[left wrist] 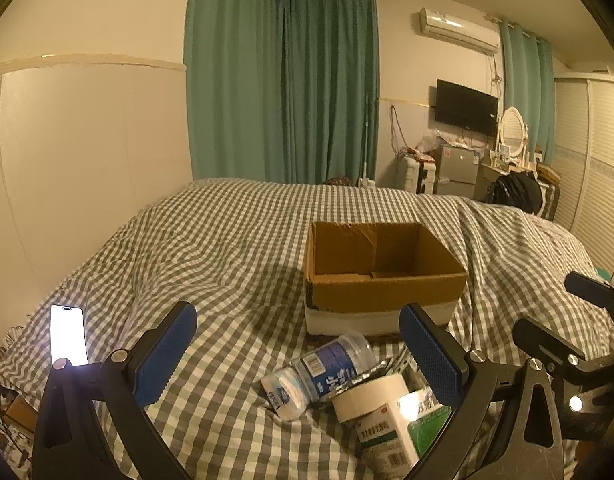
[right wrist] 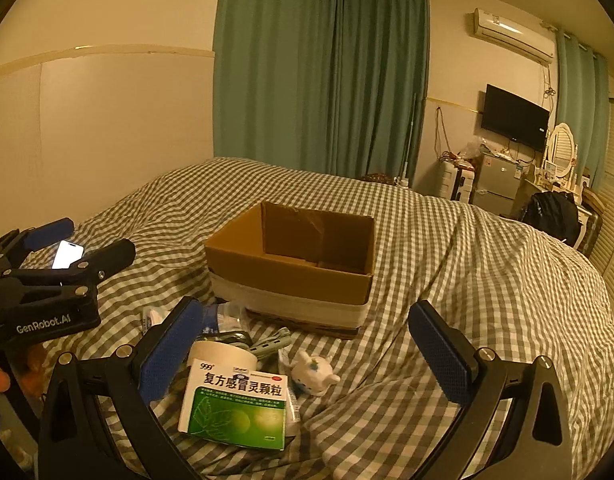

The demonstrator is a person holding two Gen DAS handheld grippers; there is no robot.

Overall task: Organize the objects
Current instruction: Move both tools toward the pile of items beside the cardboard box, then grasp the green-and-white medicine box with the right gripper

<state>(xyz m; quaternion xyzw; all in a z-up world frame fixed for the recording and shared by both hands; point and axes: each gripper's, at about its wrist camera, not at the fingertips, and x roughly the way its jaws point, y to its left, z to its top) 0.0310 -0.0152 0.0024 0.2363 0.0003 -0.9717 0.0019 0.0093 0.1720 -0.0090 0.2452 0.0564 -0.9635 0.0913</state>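
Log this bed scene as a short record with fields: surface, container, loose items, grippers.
surface: checked bedspread
container: open cardboard box, upright on the bedspread, nothing visible inside
loose items: plastic bottle on its side, tape roll, green and white medicine box, small white toy, all in a pile in front of the box
apart: lit phone lying far left
left gripper: open, empty
right gripper: open, empty, over the pile
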